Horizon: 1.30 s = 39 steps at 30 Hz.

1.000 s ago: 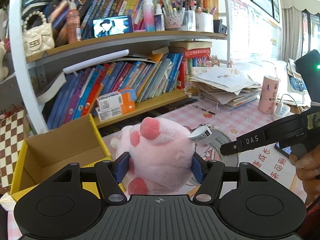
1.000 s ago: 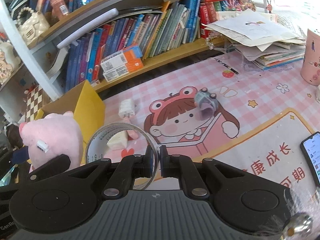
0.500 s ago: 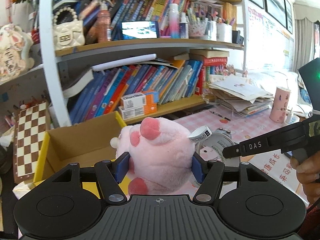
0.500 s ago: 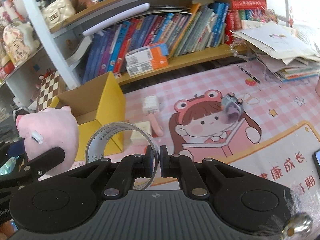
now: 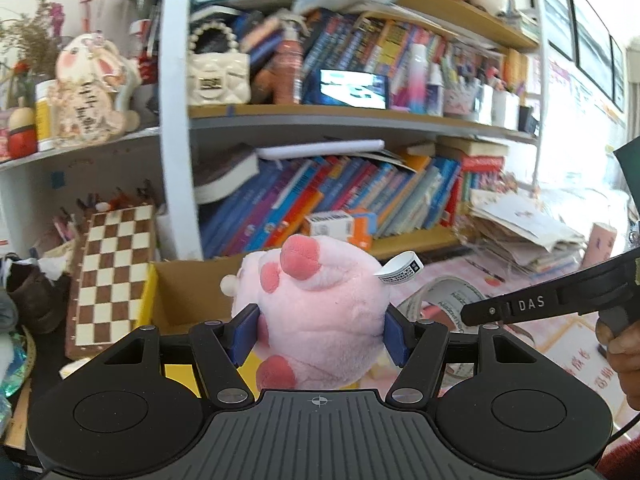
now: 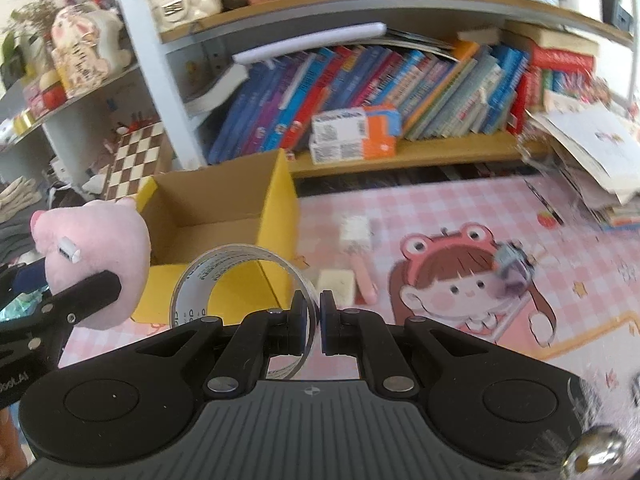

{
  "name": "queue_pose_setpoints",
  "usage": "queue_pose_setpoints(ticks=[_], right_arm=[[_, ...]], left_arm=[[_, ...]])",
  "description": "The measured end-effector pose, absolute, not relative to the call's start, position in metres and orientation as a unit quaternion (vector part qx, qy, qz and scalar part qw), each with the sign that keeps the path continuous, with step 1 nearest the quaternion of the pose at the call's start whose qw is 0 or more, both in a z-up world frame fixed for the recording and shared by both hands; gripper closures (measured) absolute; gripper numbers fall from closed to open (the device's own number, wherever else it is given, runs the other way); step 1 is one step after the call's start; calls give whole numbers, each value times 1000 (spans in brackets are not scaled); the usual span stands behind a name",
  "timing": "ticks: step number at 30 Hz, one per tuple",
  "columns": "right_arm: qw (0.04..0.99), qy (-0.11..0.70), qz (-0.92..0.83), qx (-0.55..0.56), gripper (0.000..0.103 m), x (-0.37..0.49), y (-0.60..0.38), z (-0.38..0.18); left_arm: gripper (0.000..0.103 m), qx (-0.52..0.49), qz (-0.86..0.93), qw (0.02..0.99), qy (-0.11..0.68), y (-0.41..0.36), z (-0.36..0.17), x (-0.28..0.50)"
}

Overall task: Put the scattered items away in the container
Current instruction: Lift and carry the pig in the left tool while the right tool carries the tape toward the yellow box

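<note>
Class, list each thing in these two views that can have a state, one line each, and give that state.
Left gripper: shut on the pink plush toy, held in the air.
Right gripper: shut on the rim of the clear tape roll.
Yellow cardboard box: open, nothing visible inside.
Pink brush: lying flat on the mat.
Grey clip: lying on the mat, blurred.

I see the pink plush pig [image 5: 320,312] and clear tape roll [image 6: 240,284] held aloft beside the open yellow cardboard box [image 6: 280,208], brush [image 6: 358,248] lying nearby.

open cardboard box [image 6: 212,216], bookshelf [image 6: 400,152] close behind
</note>
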State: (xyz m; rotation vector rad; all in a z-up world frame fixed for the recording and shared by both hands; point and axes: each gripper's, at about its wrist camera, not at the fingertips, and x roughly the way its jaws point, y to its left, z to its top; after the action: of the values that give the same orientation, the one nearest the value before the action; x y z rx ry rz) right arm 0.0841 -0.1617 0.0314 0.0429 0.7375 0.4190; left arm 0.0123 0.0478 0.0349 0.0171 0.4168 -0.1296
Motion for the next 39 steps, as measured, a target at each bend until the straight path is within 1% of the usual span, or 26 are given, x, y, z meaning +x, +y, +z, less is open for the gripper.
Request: queue_pose_setpoints(ticks=[16,39], right_arm=[[909,341,241,-13,97,120,-109,47],[903,335,268,-40,97,171,-67,45]], left_arm=[[40,-6,-36,982,186,87,38,44],[40,-8,-34,979,202,112,30,91]])
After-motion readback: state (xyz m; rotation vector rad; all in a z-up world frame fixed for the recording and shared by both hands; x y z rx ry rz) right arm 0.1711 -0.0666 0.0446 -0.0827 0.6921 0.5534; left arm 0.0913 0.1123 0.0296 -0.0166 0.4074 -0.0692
